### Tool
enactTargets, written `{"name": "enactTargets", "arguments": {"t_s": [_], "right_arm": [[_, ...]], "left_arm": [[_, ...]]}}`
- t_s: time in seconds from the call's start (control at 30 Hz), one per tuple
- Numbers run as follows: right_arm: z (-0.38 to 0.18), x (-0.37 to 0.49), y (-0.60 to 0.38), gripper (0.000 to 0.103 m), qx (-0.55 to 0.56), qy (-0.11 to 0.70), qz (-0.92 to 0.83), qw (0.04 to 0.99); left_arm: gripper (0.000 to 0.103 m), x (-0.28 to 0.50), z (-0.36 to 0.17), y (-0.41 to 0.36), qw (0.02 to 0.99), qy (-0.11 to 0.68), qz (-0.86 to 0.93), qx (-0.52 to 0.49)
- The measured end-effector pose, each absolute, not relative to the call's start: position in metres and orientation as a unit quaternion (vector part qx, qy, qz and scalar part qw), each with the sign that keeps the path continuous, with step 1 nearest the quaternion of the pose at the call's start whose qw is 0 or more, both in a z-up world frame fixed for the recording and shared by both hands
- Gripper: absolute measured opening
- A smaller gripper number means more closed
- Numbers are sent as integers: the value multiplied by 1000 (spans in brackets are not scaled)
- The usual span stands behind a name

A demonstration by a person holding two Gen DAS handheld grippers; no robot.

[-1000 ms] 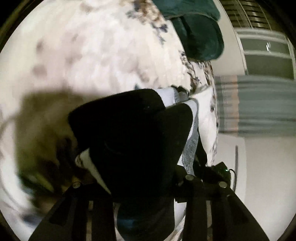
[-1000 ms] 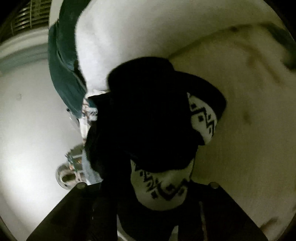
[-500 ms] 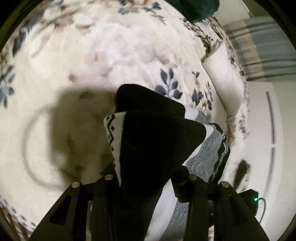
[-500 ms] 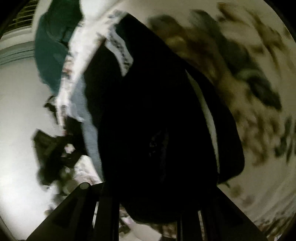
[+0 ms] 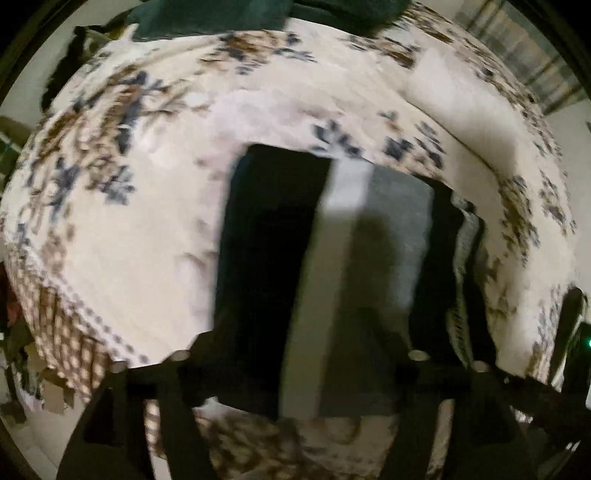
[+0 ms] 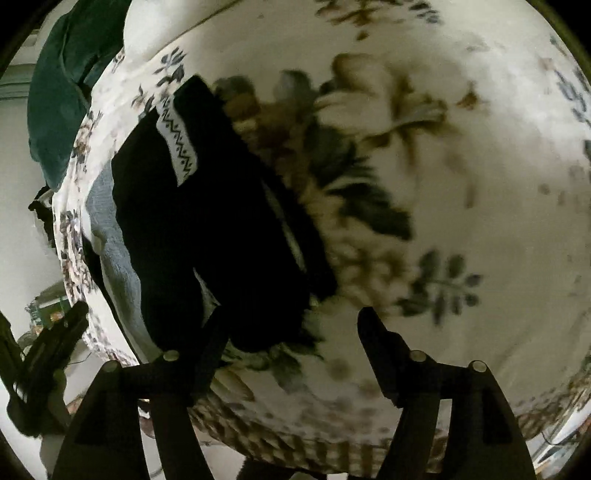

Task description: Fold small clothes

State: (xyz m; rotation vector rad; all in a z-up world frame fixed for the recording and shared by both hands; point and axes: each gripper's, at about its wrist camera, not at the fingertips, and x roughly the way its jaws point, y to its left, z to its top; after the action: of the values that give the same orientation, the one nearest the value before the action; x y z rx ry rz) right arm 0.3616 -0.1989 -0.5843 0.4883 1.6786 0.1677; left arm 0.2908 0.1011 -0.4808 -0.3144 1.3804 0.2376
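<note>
A small folded garment (image 5: 273,236), black with white and grey bands, lies flat on the floral blanket (image 5: 122,206). My left gripper (image 5: 299,350) hovers straight above its near end; the jaws are opening wide and do not press the cloth beneath them. In the right wrist view the same garment (image 6: 207,229) shows a white zigzag band and lies near the blanket's left edge. My right gripper (image 6: 295,332) stands just off its near corner, jaws opening, with only the blanket (image 6: 461,184) between the pads. The left fingertip (image 6: 218,325) overlaps the garment's edge.
Dark green cloth (image 5: 207,18) is heaped at the far end of the blanket, and also shows as a green heap (image 6: 62,92) at upper left in the right wrist view. A plain white fold (image 5: 461,99) lies beyond the garment. The blanket's checked border (image 6: 295,446) drops off close below.
Both grippers held the black garment up in the air; they have laid it down folded, opened, let go and pulled back upward.
</note>
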Motion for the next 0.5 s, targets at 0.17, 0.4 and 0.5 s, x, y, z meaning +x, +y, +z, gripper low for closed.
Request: {"name": "enactTargets", "arguments": {"t_s": [0.17,0.4,0.5], "right_arm": [[-581,371,-214,73,208,722,62,656],[-579,401,-191,73,181,712,37,678],[-584,405,-183,73,178,716,43,674]], "left_arm": [[91,315,-550,66,715,682,104,-115],[103,334,-579,75,699,689,118,-150],[103,337,-582,79,698,686,123,-163]]}}
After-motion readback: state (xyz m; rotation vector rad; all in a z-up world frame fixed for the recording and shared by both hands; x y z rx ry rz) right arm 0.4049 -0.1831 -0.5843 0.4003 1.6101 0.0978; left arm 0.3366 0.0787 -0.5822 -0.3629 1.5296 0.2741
